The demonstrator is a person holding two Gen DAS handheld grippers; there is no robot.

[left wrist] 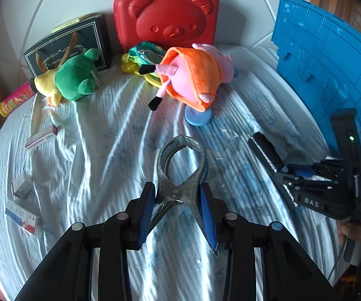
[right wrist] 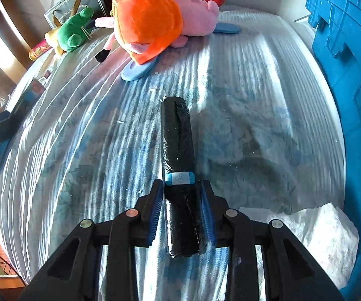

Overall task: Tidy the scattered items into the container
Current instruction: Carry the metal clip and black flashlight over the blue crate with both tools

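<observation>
My left gripper is shut on a grey metal spring clamp, held above the striped cloth. My right gripper is shut on a black roll with a blue-and-white label band; it also shows in the left wrist view at the right. The blue plastic crate stands at the right edge, also in the right wrist view. A pink plush in orange cloth, a green plush and a blue disc lie at the back.
A red bear case and a black gift bag stand at the back. A snack tube and small boxes lie at the left. White tissue lies by the crate.
</observation>
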